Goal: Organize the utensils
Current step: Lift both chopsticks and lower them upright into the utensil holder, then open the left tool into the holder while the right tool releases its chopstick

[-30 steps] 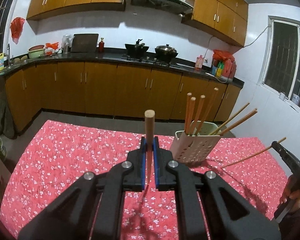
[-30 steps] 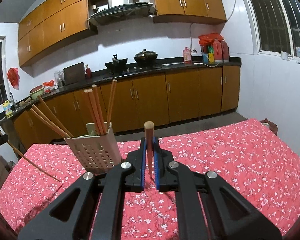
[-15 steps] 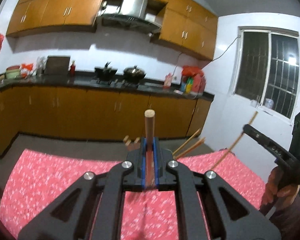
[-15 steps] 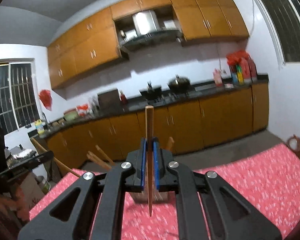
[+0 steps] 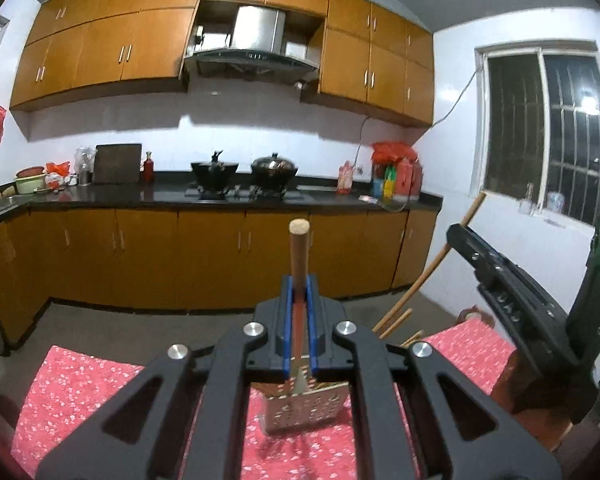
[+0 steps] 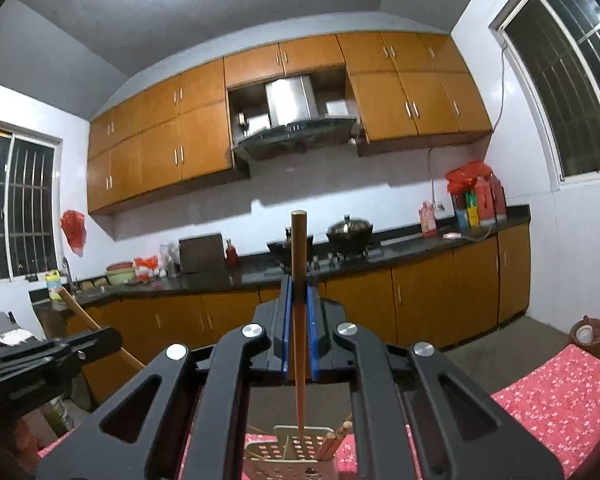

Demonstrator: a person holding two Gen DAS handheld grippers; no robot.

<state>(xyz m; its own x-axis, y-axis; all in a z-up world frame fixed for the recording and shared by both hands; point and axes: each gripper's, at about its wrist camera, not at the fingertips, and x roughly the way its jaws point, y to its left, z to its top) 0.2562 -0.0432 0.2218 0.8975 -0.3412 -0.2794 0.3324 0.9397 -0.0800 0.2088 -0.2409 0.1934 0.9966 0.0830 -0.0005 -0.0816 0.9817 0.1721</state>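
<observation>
Left tongs (image 5: 299,300) are gripping a chopstick (image 5: 299,256) between blue pads (image 5: 286,320); the stick is standing upright, its blunt end pointing up and its thin end reaching down to the holder (image 5: 304,410). The holder, a pale perforated box, is sitting on the counter (image 5: 80,380) under a red flowered cloth, directly below these tongs and partly hidden by them. More chopsticks (image 5: 392,322) are leaning out of it to the right.

Right tongs (image 6: 299,304) are likewise clamping a second chopstick (image 6: 299,300), held upright with its tip hanging just over the open top of the holder (image 6: 290,454); whether the tip is touching the holder cannot be told. Several chopsticks (image 6: 336,440) are already resting inside, at the holder's right side.

In the left wrist view the right tongs (image 5: 512,304) are appearing at the right edge with their stick slanting upward. In the right wrist view the left tongs (image 6: 52,354) are appearing at the left edge.

Far behind, a kitchen worktop (image 5: 260,196) is carrying two pots (image 5: 274,166).
</observation>
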